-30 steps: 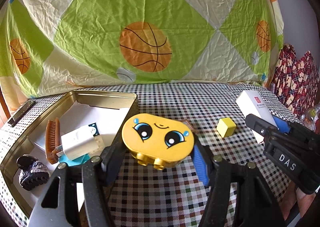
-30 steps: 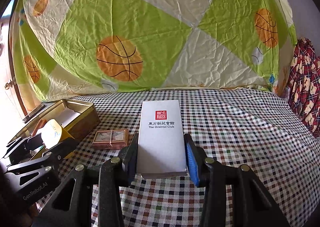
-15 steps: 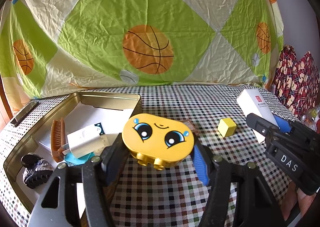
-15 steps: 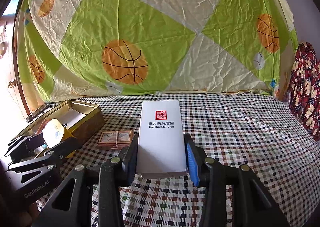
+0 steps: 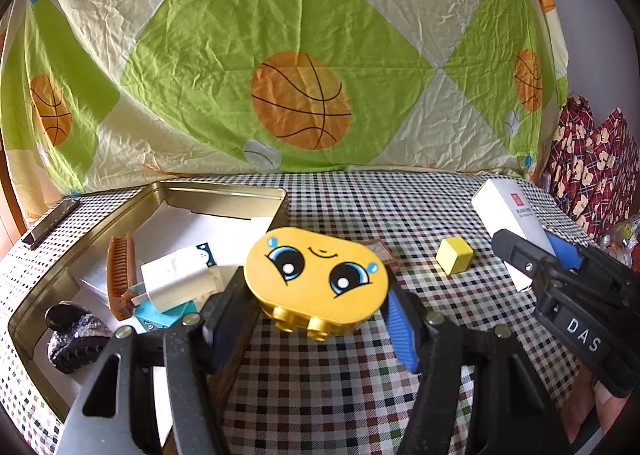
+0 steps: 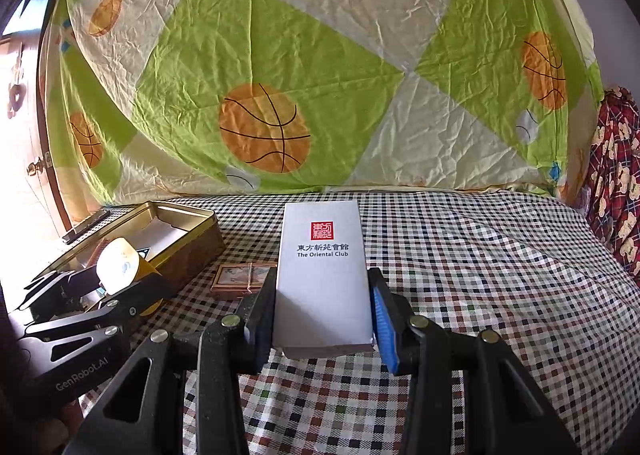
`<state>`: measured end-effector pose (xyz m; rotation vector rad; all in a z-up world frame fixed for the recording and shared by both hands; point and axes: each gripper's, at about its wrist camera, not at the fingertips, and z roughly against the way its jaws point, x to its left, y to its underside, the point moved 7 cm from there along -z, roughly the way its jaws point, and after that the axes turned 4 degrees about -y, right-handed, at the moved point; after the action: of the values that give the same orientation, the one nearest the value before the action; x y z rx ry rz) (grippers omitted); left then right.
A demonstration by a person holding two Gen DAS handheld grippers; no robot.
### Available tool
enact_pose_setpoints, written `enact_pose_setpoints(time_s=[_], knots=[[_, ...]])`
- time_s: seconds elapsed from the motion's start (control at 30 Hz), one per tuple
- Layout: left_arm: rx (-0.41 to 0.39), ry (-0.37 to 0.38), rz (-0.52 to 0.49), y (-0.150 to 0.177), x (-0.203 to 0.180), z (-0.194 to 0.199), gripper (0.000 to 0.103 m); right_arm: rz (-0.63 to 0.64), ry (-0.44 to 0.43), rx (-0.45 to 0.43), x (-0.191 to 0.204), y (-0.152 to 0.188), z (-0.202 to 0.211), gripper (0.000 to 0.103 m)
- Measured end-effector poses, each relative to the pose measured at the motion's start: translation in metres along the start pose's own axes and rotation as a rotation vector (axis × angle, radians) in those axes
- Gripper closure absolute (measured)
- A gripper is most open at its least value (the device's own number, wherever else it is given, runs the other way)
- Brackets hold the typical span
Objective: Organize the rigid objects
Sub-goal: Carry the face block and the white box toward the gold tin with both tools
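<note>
The yellow face toy, pinched in the left gripper, hangs beside the gold tin, seemingly just past its rim, while the right gripper clamps the white box above the checked cloth.

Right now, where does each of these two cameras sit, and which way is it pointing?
Left wrist: on the left gripper, looking forward over its yellow face toy toward the gold tin and the yellow cube; its own black fingers show.
Right wrist: on the right gripper, looking along its white Oriental Club box across the checkered cloth; its fingers show.
Shared: tin, both held objects, basketball sheet, and each other's gripper.
</note>
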<state>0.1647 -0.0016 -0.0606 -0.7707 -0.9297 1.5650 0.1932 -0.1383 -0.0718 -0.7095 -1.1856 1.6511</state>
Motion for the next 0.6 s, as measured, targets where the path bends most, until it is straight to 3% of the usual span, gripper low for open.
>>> enact_pose_setpoints(time_s=[0.6], knots=[[-0.019, -0.019, -0.006, 0.0013, 0.0037, 0.0095, 0.04, 0.026, -0.029, -0.03, 0.0076, -0.0023, 0.0072, 0.058]])
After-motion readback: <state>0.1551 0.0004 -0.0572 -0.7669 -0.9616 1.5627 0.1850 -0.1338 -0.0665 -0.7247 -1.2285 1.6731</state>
